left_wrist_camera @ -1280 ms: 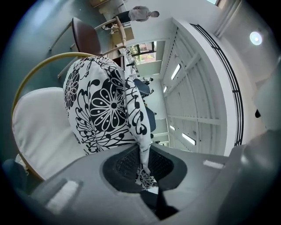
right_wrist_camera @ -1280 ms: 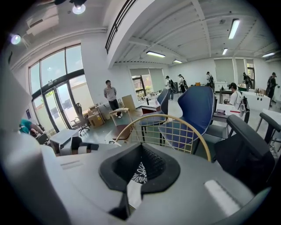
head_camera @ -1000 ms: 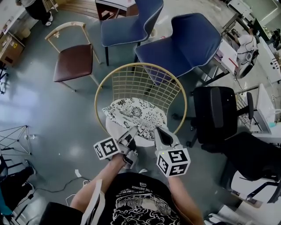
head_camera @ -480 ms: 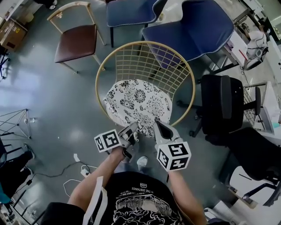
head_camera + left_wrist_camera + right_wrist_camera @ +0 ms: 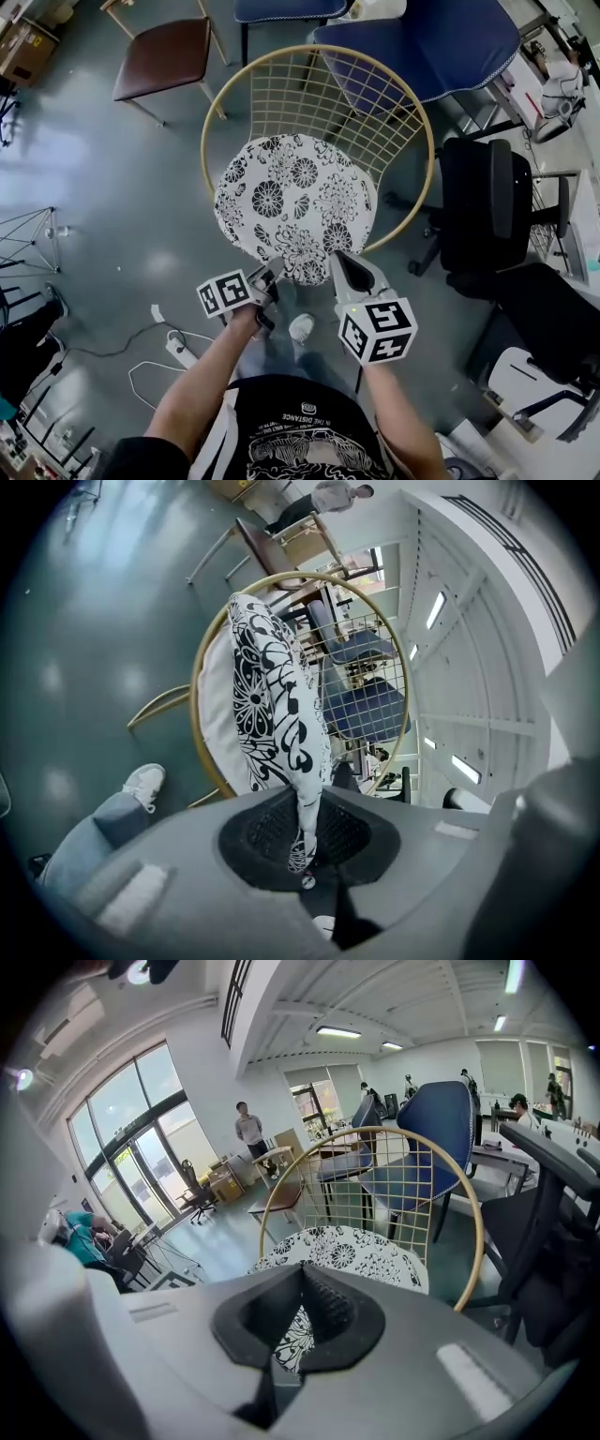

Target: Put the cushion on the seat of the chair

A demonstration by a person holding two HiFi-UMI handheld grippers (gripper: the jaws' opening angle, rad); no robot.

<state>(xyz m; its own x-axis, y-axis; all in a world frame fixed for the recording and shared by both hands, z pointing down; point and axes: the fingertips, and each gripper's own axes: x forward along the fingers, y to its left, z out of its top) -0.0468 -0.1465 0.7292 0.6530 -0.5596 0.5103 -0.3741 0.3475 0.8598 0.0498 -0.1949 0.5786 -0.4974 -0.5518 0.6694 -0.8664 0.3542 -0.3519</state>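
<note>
Between the tightly closed left tongs sits the near edge of the flowered cushion. The right tongs are likewise closed down on that same edge, just beside the left pair. Ahead of both, the cushion spreads over the round white seat of the wire-backed chair, covering nearly all of it. Its near edge looks held slightly clear of the seat, though the angle makes that hard to be sure of. The placing is, I judge, almost done: what is left is to lower that edge, let go and draw back. Nothing but the cushion lies on the seat. Farther beyond stand a blue chair and a brown chair; off to the right is a black office chair.
</note>
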